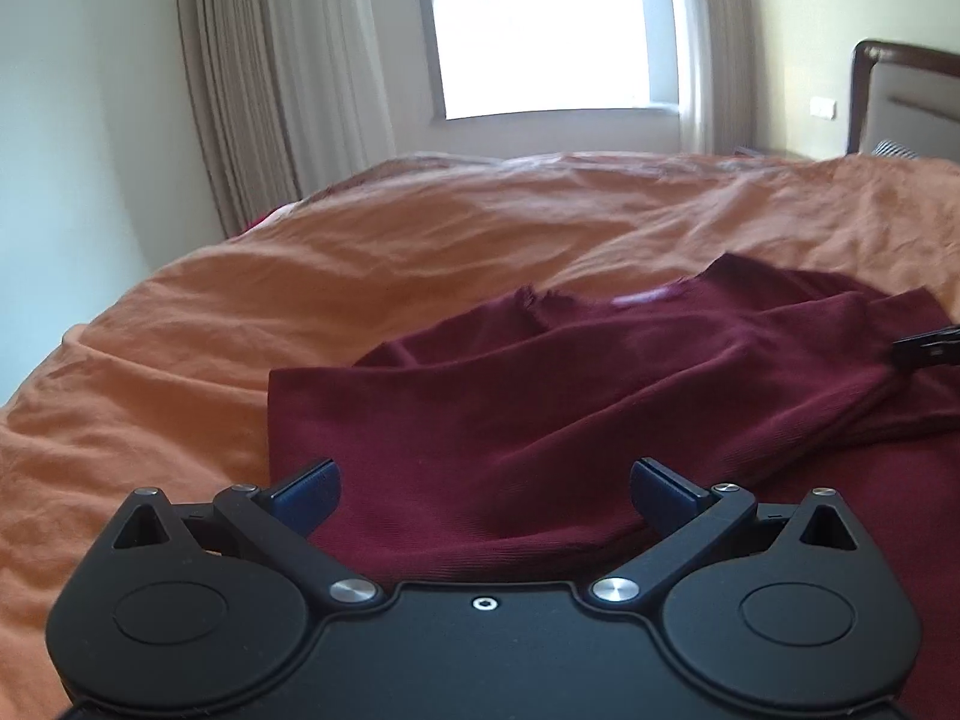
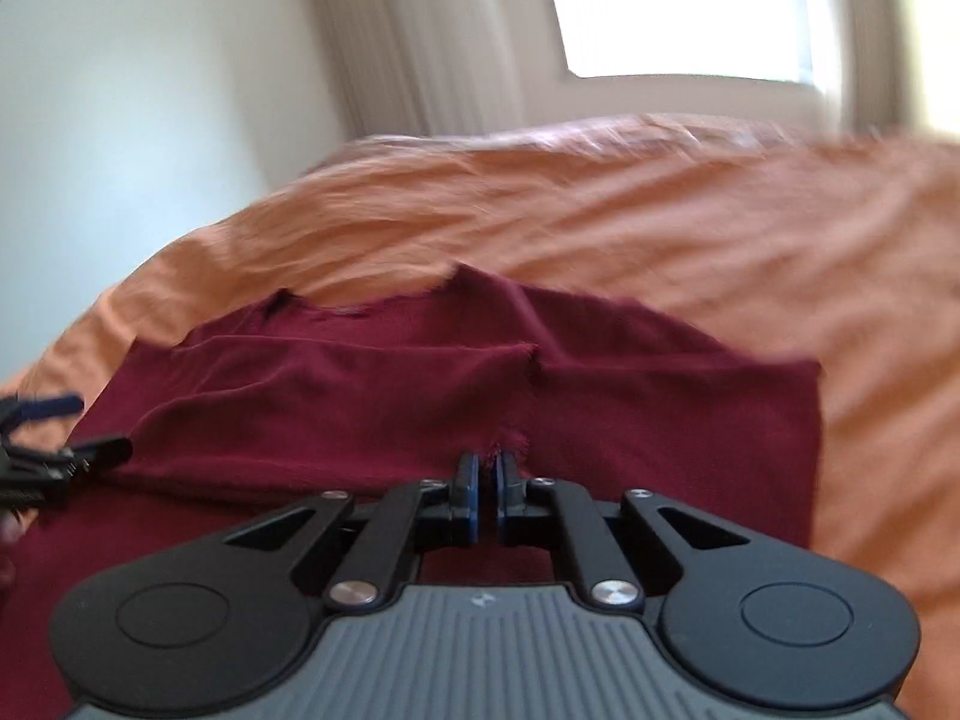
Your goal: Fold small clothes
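A dark red garment [image 1: 540, 396] lies rumpled on the orange bedspread [image 1: 300, 276]. My left gripper [image 1: 485, 489] is open above its near left part, and cloth lies between and below the blue pads without being pinched. In the right wrist view the same garment [image 2: 372, 384] spreads ahead, with a folded-over layer and a frayed edge. My right gripper [image 2: 487, 474] is shut on a frayed fold of the garment at its tips. The right gripper's tip [image 1: 927, 351] shows at the right edge of the left wrist view. My left gripper [image 2: 54, 426] shows at the far left of the right wrist view.
The orange bedspread [image 2: 720, 228] stretches wide beyond the garment. A window [image 1: 552, 24] with beige curtains [image 1: 252, 72] stands behind the bed. A wooden headboard [image 1: 900, 96] sits at the far right. White wall lies to the left.
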`<state>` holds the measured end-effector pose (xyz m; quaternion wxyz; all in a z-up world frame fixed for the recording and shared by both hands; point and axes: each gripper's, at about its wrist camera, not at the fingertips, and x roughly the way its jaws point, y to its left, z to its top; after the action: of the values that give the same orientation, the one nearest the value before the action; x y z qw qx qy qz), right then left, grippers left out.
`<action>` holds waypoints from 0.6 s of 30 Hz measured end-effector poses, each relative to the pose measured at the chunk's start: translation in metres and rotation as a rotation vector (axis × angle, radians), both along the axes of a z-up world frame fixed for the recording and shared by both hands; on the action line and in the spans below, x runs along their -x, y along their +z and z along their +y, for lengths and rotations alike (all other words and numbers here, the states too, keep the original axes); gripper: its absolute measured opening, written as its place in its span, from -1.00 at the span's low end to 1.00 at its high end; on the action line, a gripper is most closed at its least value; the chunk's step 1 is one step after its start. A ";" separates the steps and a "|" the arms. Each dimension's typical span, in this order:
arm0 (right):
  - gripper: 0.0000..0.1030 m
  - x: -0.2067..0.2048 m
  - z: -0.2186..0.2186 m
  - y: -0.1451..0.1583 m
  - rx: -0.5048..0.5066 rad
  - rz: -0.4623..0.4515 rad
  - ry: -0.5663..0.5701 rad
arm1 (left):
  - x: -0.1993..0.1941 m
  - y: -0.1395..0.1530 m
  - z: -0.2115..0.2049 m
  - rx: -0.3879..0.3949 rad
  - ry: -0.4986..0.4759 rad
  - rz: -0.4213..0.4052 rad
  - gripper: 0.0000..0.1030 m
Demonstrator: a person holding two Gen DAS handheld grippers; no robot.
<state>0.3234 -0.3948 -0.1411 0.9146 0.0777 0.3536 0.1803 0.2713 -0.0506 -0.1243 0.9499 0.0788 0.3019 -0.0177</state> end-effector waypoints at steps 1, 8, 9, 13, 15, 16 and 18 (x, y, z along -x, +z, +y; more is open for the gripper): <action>-0.88 -0.002 -0.003 -0.004 -0.011 0.025 -0.005 | -0.005 -0.004 0.001 -0.008 0.014 0.011 0.99; 0.06 0.014 -0.011 0.012 -0.035 -0.057 -0.083 | -0.006 -0.003 0.015 0.023 0.047 0.021 0.99; 0.06 0.019 -0.009 0.020 -0.024 -0.096 -0.087 | -0.002 0.001 0.016 0.029 0.040 -0.001 0.99; 0.23 0.012 0.011 0.041 -0.056 -0.168 -0.047 | -0.008 0.006 0.012 0.045 0.048 -0.012 0.99; 0.23 0.000 0.035 0.040 -0.014 -0.157 -0.006 | -0.015 0.001 0.011 0.029 0.078 0.020 0.99; 0.23 -0.005 0.047 0.037 0.013 -0.151 0.013 | -0.016 -0.003 0.011 0.025 0.094 0.034 0.99; 0.23 -0.013 0.066 0.026 0.070 -0.121 0.033 | -0.018 -0.013 0.013 0.024 0.103 0.078 0.99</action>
<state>0.3367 -0.3283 -0.1155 0.9333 0.0286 0.3049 0.1875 0.2889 -0.0380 -0.1369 0.9379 0.0511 0.3422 0.0243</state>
